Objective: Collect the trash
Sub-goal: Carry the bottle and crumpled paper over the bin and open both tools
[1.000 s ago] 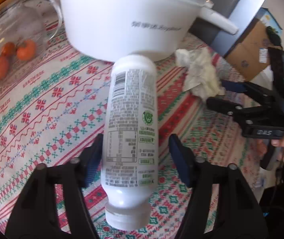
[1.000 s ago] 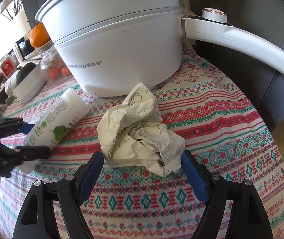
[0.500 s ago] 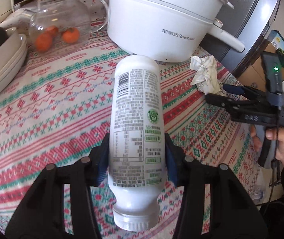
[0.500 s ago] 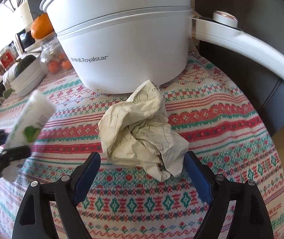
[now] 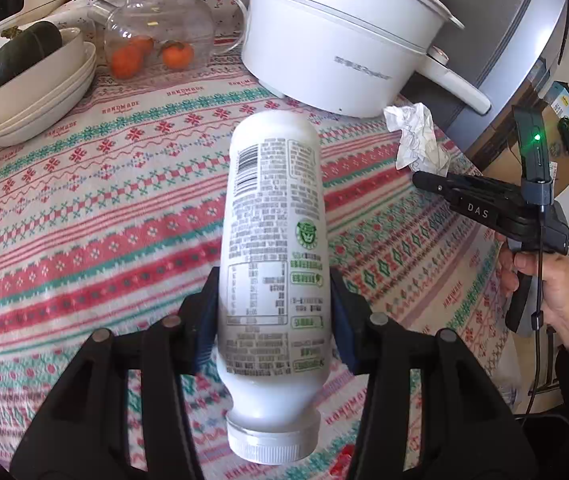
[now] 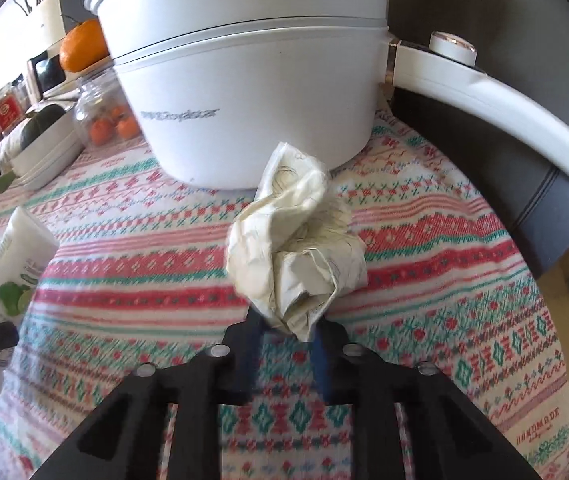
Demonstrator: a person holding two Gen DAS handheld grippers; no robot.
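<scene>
My left gripper (image 5: 274,312) is shut on a white plastic bottle (image 5: 274,240) with a printed label, cap toward the camera, held above the patterned tablecloth. The bottle also shows at the left edge of the right wrist view (image 6: 12,276). My right gripper (image 6: 286,340) is shut on the lower end of a crumpled cream paper ball (image 6: 296,256), just in front of the white pot. In the left wrist view the paper (image 5: 418,140) sits at the tip of the right gripper (image 5: 424,178), held by a hand at the right.
A white electric pot (image 5: 336,44) with a long handle (image 6: 496,108) stands at the back of the table. A glass teapot with small oranges (image 5: 156,40), stacked white bowls holding a dark squash (image 5: 36,80) and a microwave are at the back left. A cardboard box (image 5: 564,148) lies off the table's right edge.
My left gripper closed on the bottle and raised it off the cloth, pulling back from the pot. My right gripper closed on the paper ball and lifted it.
</scene>
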